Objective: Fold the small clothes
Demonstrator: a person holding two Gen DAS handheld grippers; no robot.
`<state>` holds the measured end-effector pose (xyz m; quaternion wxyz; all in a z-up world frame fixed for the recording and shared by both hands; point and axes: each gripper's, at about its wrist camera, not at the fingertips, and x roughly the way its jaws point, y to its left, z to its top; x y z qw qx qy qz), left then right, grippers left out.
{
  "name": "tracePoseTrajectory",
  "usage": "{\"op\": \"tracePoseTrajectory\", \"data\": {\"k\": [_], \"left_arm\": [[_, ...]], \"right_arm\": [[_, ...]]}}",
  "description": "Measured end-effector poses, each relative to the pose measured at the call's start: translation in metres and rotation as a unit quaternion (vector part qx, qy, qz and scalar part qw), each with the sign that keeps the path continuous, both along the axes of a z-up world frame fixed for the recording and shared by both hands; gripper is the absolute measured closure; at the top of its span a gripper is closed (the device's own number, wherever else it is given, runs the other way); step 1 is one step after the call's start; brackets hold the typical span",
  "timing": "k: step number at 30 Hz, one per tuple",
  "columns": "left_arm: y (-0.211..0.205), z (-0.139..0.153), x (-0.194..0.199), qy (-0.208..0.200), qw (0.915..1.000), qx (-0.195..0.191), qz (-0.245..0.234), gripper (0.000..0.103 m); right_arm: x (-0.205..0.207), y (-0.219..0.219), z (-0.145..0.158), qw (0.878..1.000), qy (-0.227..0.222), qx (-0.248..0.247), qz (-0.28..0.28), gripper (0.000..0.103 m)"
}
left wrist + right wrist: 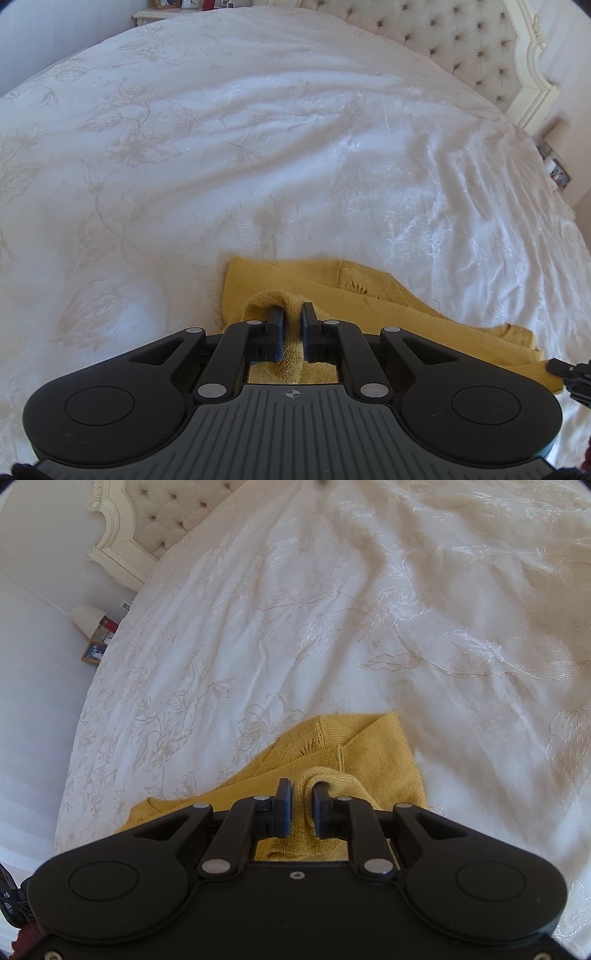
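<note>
1. A mustard-yellow knitted garment (369, 295) lies partly folded on a bed (258, 147) covered by a white bedspread with a pale floral pattern.
2. In the left wrist view, the left gripper (292, 317) has its fingers (275, 325) clenched on a bunched ridge of the yellow knit; the fabric fills the narrow gap between the two pads and loops over the left finger's tip.
3. In the right wrist view, the right gripper (303, 795) is likewise clamped on a fold of the same garment (369, 746), with the knit pinched between the fingers (284, 801) and draped over the right finger's tip.
4. The garment sits at the near edge of the bed, just ahead of both grippers, with layers overlapping and a ribbed hem edge visible at its far side.
5. The tip of the right gripper shows at the right edge of the left wrist view, touching the garment's near corner.
6. A cream tufted headboard (461, 40) with a carved frame stands at the far end of the bed.
7. A bedside table (94, 651) with a white lampshade (86, 618) stands beside the bed near the headboard.
</note>
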<state>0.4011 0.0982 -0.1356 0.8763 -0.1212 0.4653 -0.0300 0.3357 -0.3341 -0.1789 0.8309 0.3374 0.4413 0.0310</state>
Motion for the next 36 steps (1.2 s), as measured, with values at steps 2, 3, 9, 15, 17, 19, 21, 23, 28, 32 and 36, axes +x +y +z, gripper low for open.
{"op": "tracePoseTrajectory", "data": {"k": [2,3,9,15,17,19,21,23,28,32,36], "left_arm": [[0.003,-0.006,0.007,0.006,0.9999,-0.006,0.009,0.092],[0.005,-0.007,0.009,0.009,0.9998,-0.010,0.013,0.092],[0.014,-0.006,0.014,-0.005,0.9996,0.003,0.028,0.071],[0.015,0.011,0.004,-0.032,0.9984,0.048,0.006,0.064],[0.005,0.014,-0.008,-0.037,0.9968,0.066,-0.024,0.064],[-0.010,0.014,-0.024,-0.041,0.9938,0.084,-0.061,0.064],[-0.026,0.010,-0.042,-0.040,0.9904,0.094,-0.094,0.064],[-0.041,0.002,-0.061,-0.030,0.9884,0.091,-0.118,0.063],[-0.066,-0.021,-0.085,0.007,0.9850,0.083,-0.151,0.063],[-0.076,-0.032,-0.082,0.017,0.9834,0.088,-0.158,0.063],[-0.079,-0.039,-0.066,0.017,0.9823,0.097,-0.159,0.063]], "right_arm": [[0.005,-0.003,-0.004,1.000,0.005,0.002,-0.005,0.074],[0.006,-0.005,-0.005,1.000,0.004,0.001,-0.009,0.066],[0.009,-0.018,-0.005,0.999,-0.007,-0.006,-0.033,0.046],[-0.006,-0.008,0.014,0.997,-0.031,-0.074,0.009,0.046],[-0.015,0.005,0.021,0.992,-0.045,-0.107,0.044,0.046],[-0.026,0.020,0.025,0.987,-0.052,-0.131,0.076,0.046],[-0.035,0.034,0.025,0.983,-0.052,-0.144,0.100,0.046],[-0.042,0.046,0.021,0.980,-0.046,-0.149,0.120,0.046],[-0.049,0.073,0.005,0.970,-0.027,-0.175,0.166,0.046],[-0.044,0.083,-0.004,0.961,-0.020,-0.203,0.185,0.046],[-0.030,0.087,-0.011,0.954,-0.023,-0.229,0.194,0.046]]}}
